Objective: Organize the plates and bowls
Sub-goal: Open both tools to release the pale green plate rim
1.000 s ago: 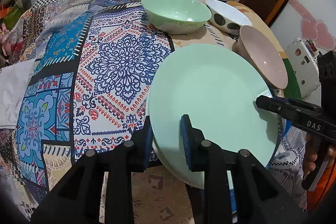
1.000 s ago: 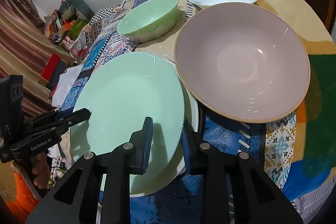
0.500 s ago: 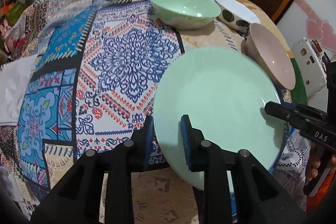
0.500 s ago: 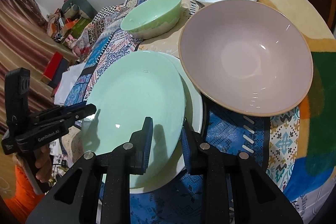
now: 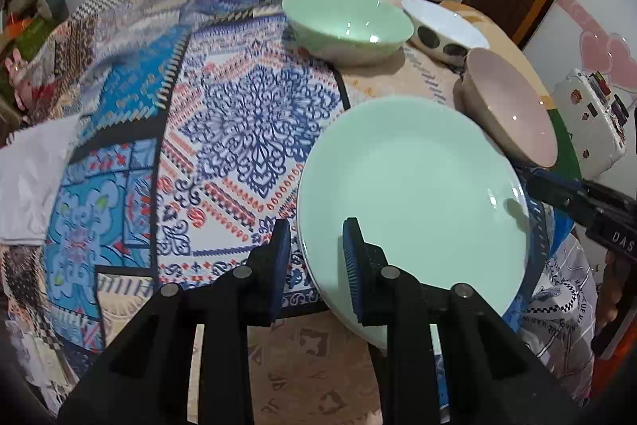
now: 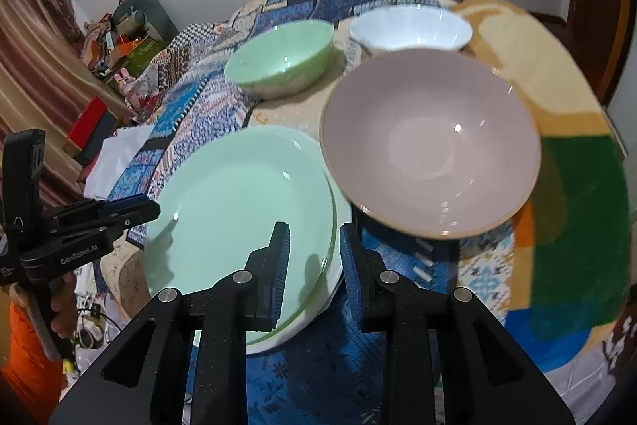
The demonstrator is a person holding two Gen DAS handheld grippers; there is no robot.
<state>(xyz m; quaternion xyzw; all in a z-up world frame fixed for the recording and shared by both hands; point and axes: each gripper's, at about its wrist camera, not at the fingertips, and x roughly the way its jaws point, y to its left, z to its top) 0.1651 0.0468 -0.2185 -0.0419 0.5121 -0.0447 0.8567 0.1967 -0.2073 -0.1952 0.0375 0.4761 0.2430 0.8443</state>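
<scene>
A mint green plate (image 5: 414,202) lies on a white plate (image 6: 338,245) near the table's front edge; it also shows in the right wrist view (image 6: 243,210). My left gripper (image 5: 314,261) is open, its jaws astride the green plate's near-left rim. My right gripper (image 6: 312,261) is open, its jaws astride the plates' right rim. A pink bowl (image 6: 430,150) sits right of the plates, also in the left wrist view (image 5: 513,114). A green bowl (image 5: 346,22) and a white bowl (image 5: 442,30) stand behind.
The table wears a patterned patchwork cloth (image 5: 223,130). A white cloth (image 5: 28,178) lies at its left edge. A white appliance (image 5: 589,126) stands off the table at right. Clutter (image 6: 115,42) lies on the floor at left.
Both grippers' jaws have widened around the plate rims. The left gripper has shifted slightly left and the right gripper has drawn back, so the green plate now rests on the white plate.
</scene>
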